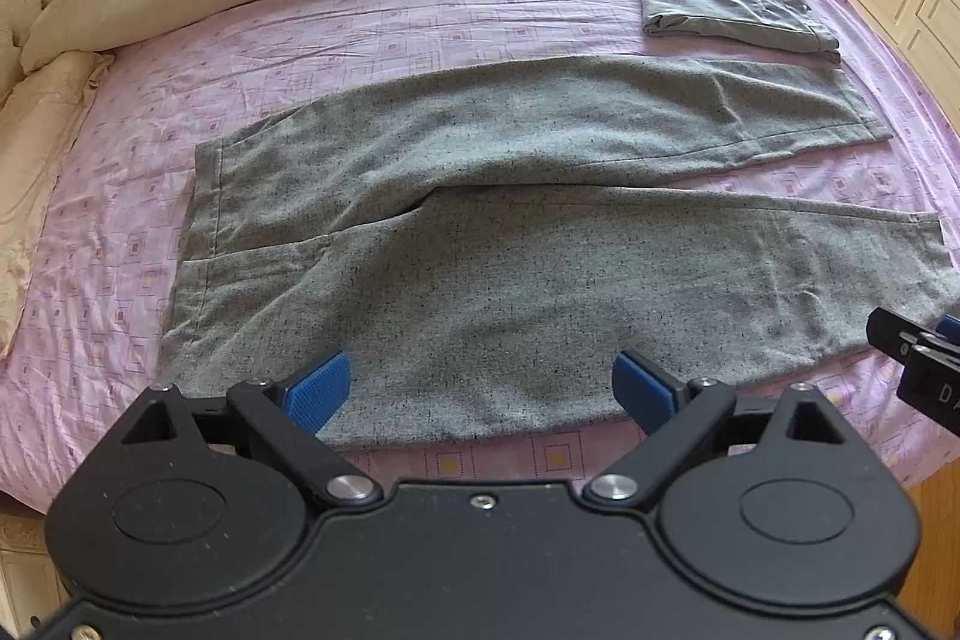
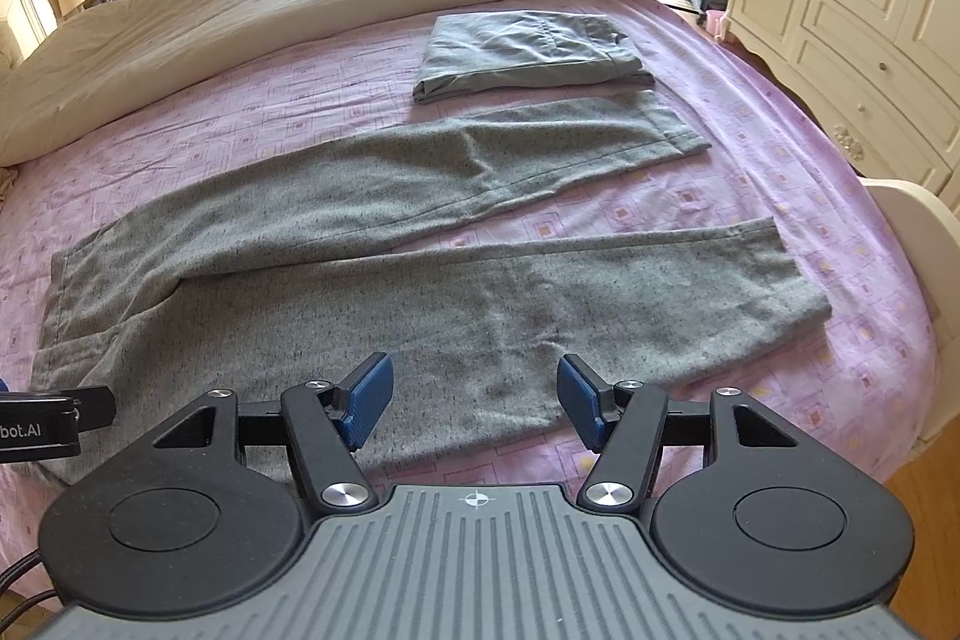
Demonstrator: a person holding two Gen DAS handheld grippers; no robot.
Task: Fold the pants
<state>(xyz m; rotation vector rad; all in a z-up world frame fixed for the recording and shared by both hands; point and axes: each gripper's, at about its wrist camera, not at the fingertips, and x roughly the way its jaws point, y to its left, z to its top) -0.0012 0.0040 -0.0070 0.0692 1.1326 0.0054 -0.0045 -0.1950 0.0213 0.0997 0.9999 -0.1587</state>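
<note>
Pants (image 1: 480, 244) lie spread across the bed (image 1: 420, 16), folded garment (image 1: 732, 1) behind, seemingly apart.

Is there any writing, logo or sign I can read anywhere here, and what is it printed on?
"bot.AI": white letters on the black body of the left gripper, cut off by the picture's left edge.
"D" plus part of another letter: white, on the right gripper, cut off at the picture's edge.
A white crosshair mark, no words, on the right gripper's grey ribbed body.
Nothing readable on the pants or bedsheet.

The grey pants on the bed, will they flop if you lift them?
Probably yes. The grey pants lie flat and creased, so they look soft and would likely sag. The speckled cloth looks thick and woolly, so perhaps weighty and not slippery on the pink sheet.
</note>
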